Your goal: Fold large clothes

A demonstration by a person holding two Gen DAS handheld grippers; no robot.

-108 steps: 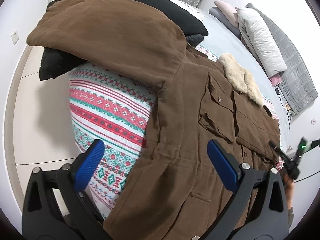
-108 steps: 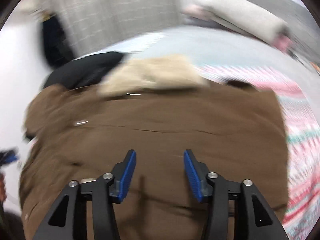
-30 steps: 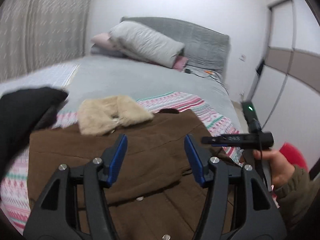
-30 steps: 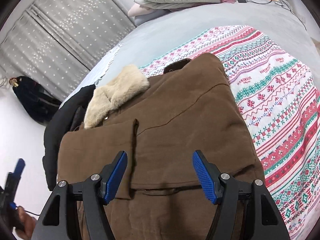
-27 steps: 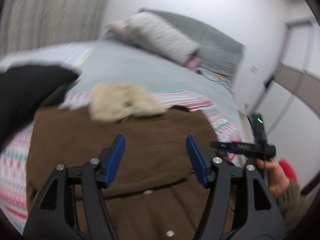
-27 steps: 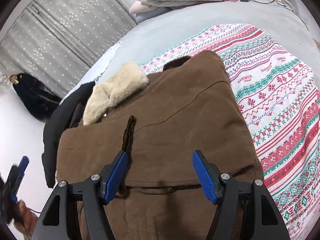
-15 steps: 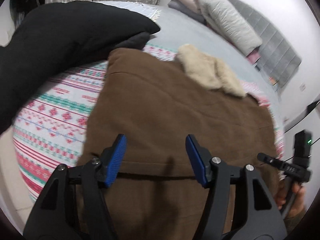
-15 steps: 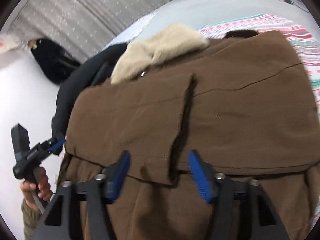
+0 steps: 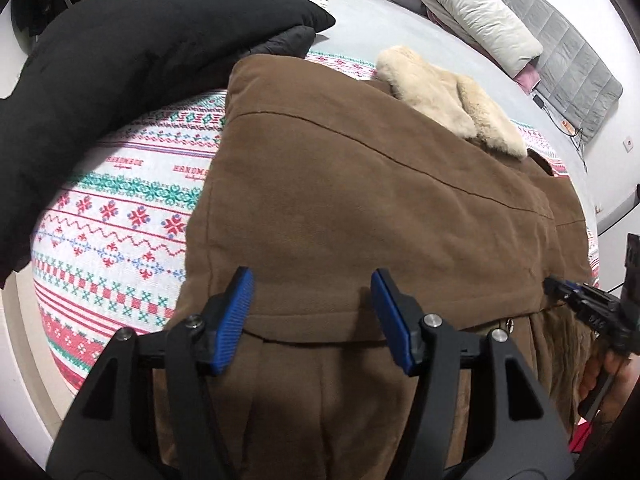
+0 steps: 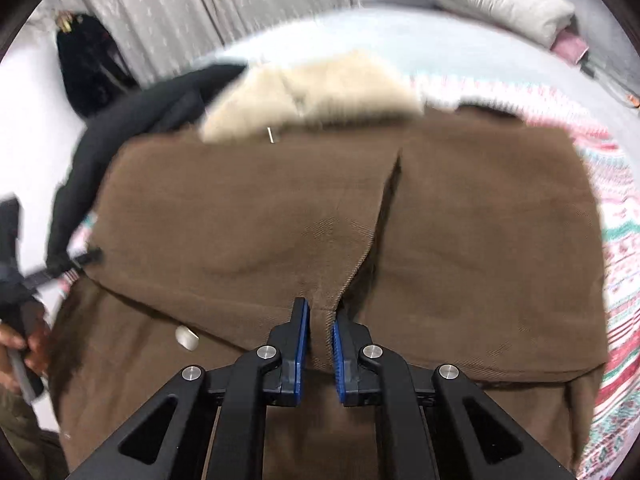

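A brown coat with a beige fur collar lies on the bed, both sleeves folded in across its front. My left gripper is open, just above the lower edge of the folded sleeve. My right gripper has its jaws nearly together at the cuff corner of a folded sleeve on the coat; a fold of brown cloth sits between the pads. The fur collar lies at the far side. The right gripper also shows at the right edge of the left wrist view.
A black padded garment lies to the left of the coat on a patterned red, green and white blanket. Grey pillows and a grey headboard stand at the far end. A black bag hangs by the curtain.
My right gripper has closed from wide open onto the sleeve cuff and moved in close. My left gripper has come nearer to the coat's sleeve edge and stays open.
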